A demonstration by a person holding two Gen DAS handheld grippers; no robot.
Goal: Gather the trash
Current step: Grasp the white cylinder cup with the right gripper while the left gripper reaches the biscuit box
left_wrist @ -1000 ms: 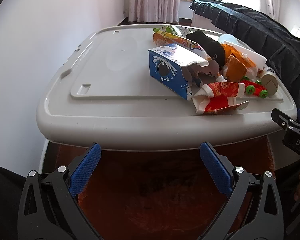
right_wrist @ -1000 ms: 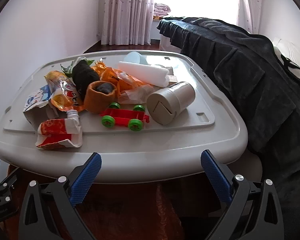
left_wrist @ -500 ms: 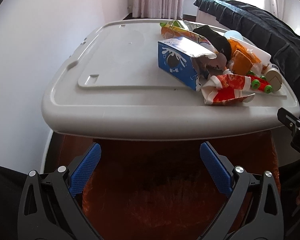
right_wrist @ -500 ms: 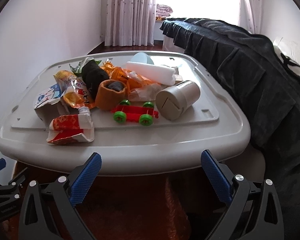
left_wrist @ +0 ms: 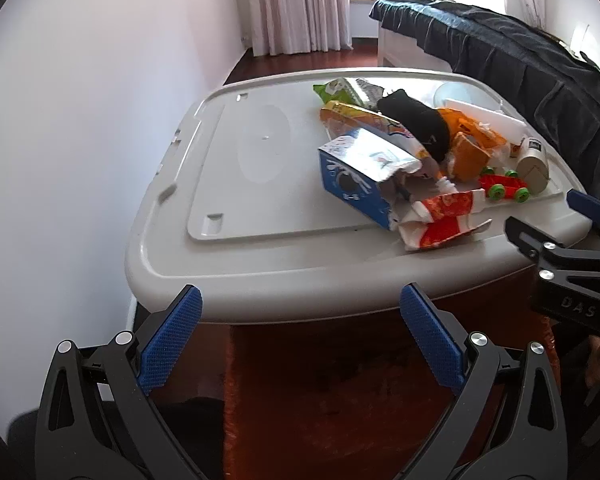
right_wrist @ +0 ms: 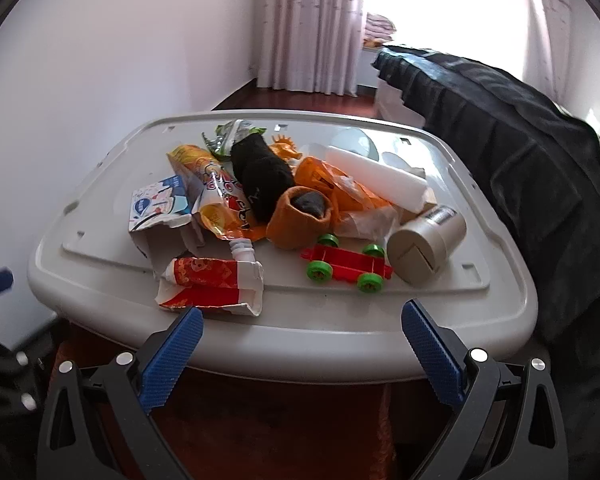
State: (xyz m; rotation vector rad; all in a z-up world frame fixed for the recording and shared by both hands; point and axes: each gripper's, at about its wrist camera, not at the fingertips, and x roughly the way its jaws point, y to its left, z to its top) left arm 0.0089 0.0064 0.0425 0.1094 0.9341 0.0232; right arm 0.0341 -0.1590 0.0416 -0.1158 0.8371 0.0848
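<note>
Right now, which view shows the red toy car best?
The right wrist view: the red toy car lies close and unobstructed, all four green wheels visible. The left wrist view shows it small, far right, behind the red wrapper.

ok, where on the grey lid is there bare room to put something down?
The left half of the grey lid is bare, from the wall-side rim to the blue carton. A thin strip lies along the near rim, in front of the toy car. The right half is crowded: red wrapper, black sock, tan canister.
</note>
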